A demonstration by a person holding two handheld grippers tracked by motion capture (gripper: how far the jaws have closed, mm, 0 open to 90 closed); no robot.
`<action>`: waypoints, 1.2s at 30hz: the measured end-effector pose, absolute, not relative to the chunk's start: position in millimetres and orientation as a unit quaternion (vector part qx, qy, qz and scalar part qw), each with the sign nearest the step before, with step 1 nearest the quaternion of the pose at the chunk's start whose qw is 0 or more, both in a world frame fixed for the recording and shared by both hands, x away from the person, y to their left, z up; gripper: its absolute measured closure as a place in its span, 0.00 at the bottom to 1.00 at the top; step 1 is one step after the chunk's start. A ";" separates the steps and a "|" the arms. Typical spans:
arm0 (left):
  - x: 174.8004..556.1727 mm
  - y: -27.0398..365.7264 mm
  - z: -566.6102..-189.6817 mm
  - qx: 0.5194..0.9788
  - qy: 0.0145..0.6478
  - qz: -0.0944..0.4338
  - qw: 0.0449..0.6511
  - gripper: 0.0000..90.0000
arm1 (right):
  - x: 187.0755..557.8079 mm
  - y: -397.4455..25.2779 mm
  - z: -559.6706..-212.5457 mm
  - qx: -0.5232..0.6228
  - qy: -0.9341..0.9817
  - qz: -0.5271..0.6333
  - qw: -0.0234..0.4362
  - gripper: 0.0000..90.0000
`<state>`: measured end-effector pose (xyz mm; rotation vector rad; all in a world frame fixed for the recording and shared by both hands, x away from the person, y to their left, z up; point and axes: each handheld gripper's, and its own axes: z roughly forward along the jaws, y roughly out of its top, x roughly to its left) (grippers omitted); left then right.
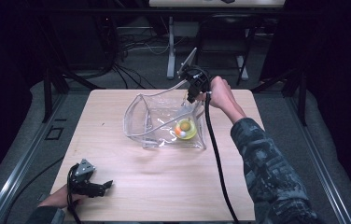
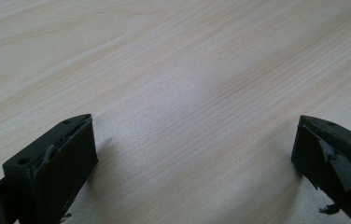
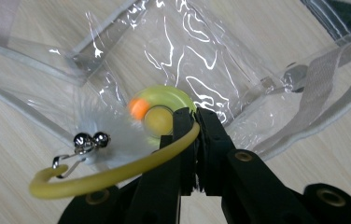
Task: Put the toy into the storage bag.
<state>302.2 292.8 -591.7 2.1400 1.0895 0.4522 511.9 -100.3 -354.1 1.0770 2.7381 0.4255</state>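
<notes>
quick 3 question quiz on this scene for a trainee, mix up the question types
1. True or false: the left hand-held gripper is open over bare table.
2. What is the right hand-held gripper shut on? A) yellow curved band B) metal bells C) bag strap
3. Fill in: the yellow-green ring toy lies inside a clear ___ bag.

Key: 1 true; 2 A, the yellow curved band; 3 plastic.

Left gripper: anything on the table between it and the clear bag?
Nothing: in the high view, bare wood separates the left gripper from the clear bag.

Ring toy (image 1: 186, 129) inside bag (image 1: 164, 122) on table (image 1: 164, 186).
</notes>
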 end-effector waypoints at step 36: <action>302.1 292.6 -591.9 0.822 0.419 0.174 0.343 0.00 | 496.7 -118.7 -329.2 0.366 0.906 0.184 0.106 0.58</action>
